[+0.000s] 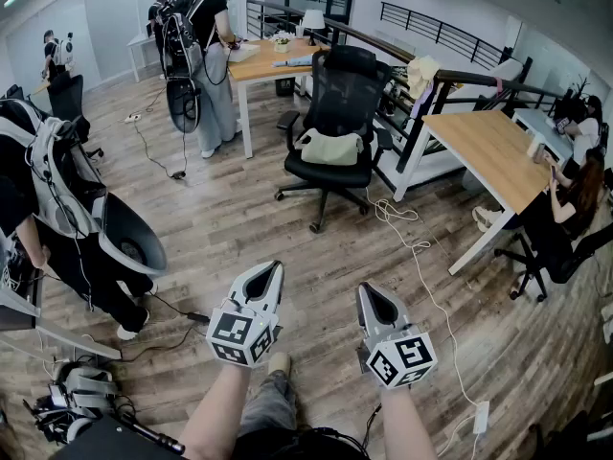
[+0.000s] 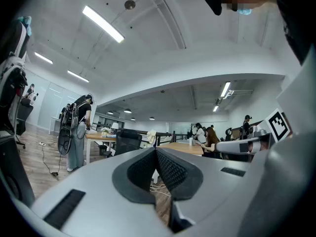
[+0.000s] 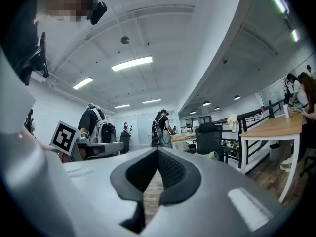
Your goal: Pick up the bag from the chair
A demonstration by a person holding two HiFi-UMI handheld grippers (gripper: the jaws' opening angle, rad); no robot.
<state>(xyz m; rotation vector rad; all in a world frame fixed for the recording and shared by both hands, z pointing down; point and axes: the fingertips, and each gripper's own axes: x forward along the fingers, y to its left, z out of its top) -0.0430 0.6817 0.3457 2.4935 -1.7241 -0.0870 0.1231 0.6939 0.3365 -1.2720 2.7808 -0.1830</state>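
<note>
A pale cream bag (image 1: pixel 331 148) lies on the seat of a black mesh office chair (image 1: pixel 337 94) in the middle of the room. In the right gripper view the chair (image 3: pixel 211 135) stands far off with the bag (image 3: pixel 209 156) on its seat. My left gripper (image 1: pixel 275 274) and right gripper (image 1: pixel 375 297) are both held low near my body, well short of the chair, each shut with nothing between the jaws. In the left gripper view the chair (image 2: pixel 126 141) shows far away; the jaws meet at my left gripper (image 2: pixel 156 151). My right gripper (image 3: pixel 158 152) also has its jaws together.
Wooden desks stand behind the chair (image 1: pixel 272 60) and to its right (image 1: pixel 491 151). A white cable (image 1: pixel 419 247) trails over the wood floor. A person with a backpack rig (image 1: pixel 67 209) stands at left, another (image 1: pixel 206 51) by the far desk, and seated people (image 1: pixel 565 199) at right.
</note>
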